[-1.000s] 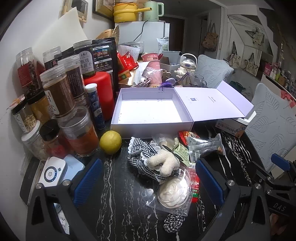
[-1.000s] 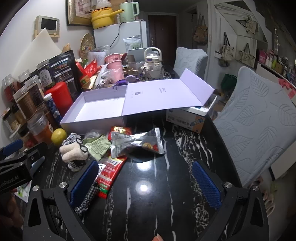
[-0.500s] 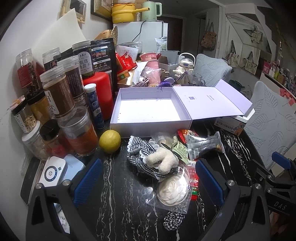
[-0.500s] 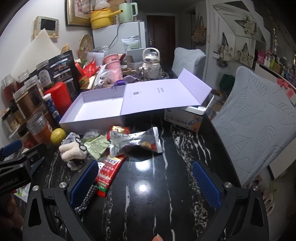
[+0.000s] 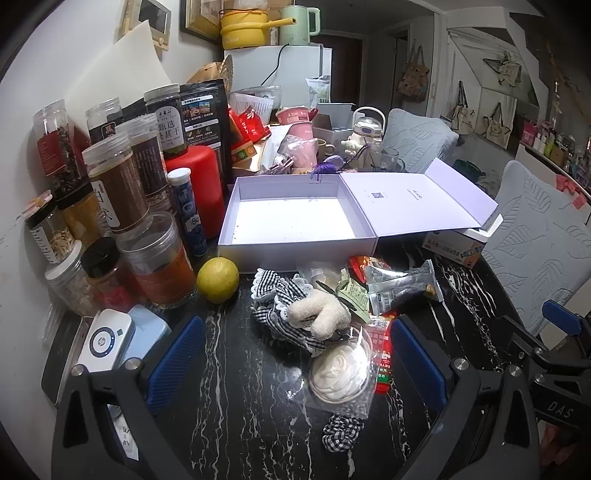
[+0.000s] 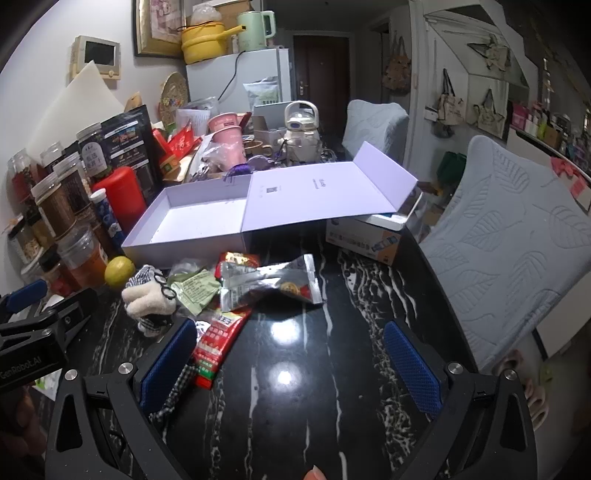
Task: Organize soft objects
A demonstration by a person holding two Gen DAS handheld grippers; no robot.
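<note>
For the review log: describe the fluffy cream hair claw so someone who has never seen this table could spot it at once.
Start at the open lavender box on the black marble table. Just in front of it lies a pile of small items, with a black-and-white gingham scrunchie at its left. The fluffy cream hair claw rests on that scrunchie, the only plush, fuzzy piece among flat foil packets.

Place: a lived-in home, dining corner
Worktop point(image 6: 332, 369): black marble, crowded with food jars point(image 5: 118, 192)
Behind: fridge point(image 6: 240, 81) topped by yellow pot point(image 6: 203, 42), kettle point(image 6: 255, 29)
Seating: padded chair point(image 6: 517, 251)
Wall: hanging bags point(image 6: 448, 101)
</note>
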